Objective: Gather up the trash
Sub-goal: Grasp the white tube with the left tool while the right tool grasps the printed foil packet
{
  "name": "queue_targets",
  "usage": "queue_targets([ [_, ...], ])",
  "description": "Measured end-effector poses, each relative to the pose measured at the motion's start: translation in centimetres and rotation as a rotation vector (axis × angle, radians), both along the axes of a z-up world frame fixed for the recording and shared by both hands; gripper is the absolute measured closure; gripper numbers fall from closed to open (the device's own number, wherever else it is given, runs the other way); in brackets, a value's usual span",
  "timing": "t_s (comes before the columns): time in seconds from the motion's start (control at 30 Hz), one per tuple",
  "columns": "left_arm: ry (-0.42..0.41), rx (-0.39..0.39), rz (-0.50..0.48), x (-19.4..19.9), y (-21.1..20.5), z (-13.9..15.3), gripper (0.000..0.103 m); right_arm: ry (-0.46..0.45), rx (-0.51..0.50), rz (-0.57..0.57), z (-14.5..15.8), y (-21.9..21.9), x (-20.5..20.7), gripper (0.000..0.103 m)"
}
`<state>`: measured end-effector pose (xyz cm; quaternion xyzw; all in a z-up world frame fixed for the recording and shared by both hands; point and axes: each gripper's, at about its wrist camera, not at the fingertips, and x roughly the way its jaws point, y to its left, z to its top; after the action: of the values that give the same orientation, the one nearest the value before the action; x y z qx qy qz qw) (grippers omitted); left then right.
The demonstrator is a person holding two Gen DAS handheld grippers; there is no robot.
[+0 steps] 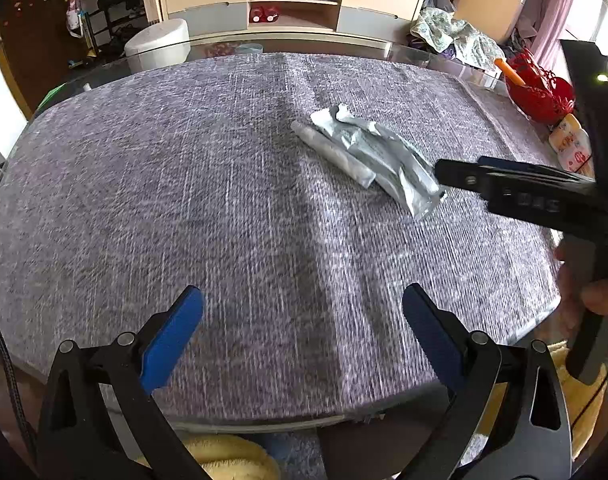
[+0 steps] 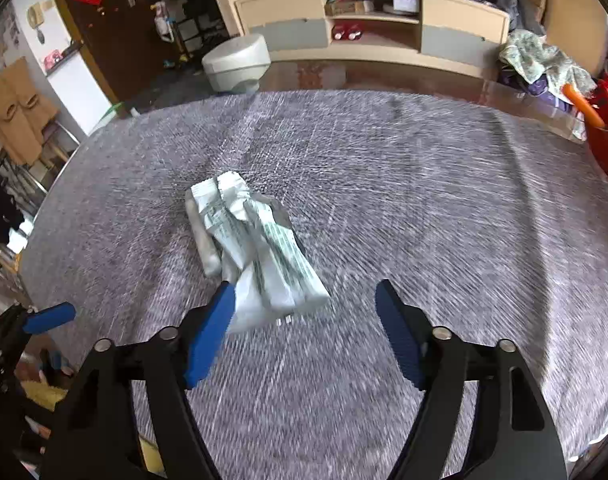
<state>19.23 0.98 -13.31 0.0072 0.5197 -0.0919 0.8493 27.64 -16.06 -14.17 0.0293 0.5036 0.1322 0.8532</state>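
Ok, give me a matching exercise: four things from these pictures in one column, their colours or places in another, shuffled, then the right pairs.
Things:
1. silver wrappers
2. basket
3. tablecloth
4. left tool

Descriptions:
A. red, at the table's far right edge
B. grey woven, covering the table
C. crumpled, lying on the cloth just ahead of the right tool
D. blue pads wide apart, nothing between them

Pairs: 1-C, 2-A, 3-B, 4-D

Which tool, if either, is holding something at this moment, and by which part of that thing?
Neither. The left tool is open over bare cloth. The right tool is open around the near end of the crumpled wrapper, its pads not pressing on it.
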Motion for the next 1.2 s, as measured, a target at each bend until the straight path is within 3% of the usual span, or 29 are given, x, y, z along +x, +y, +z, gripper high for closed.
queue_targets([
  [0.27, 0.010, -0.016, -0.005, 2.4, -0.1, -0.4, 0.008, 0.013, -0.004, 0.045, -1.6, 1.5, 1.9, 0.048],
  [0.3, 0.011, -0.017, -0.005, 2.5, -0.2, -0.5, 0.008, 0.011, -0.003, 0.050, -1.6, 1.6, 2.0, 0.056],
  [0.33, 0.012, -0.019, -0.005, 2.7, -0.2, -0.5, 0.008, 0.010, 0.012, 0.060, -1.5, 1.9, 2.0, 0.071],
  [0.53, 0.015, -0.035, 0.000, 3.9, -0.3, -0.7, 0.008, -0.007, 0.014, 0.093, -1.3, 2.9, 2.0, 0.085],
  [0.73, 0.001, -0.058, -0.013, 5.8, -1.2, -0.4, 0.009, -0.030, -0.001, 0.044, -0.2, 0.5, 3.1, 0.089],
  [0.87, -0.013, -0.062, -0.033, 7.2, -2.1, -0.2, 0.018, -0.028, -0.019, 0.008, -0.1, -1.1, 3.8, 0.089],
  [1.1, 0.011, -0.067, -0.051, 10.1, -4.0, -1.3, 0.045, -0.031, -0.019, -0.054, -0.3, -3.7, 4.7, 0.089],
  [1.2, 0.027, -0.044, -0.054, 11.0, -4.9, -2.2, 0.053, -0.026, -0.011, -0.073, -0.6, -4.7, 4.4, 0.089],
])
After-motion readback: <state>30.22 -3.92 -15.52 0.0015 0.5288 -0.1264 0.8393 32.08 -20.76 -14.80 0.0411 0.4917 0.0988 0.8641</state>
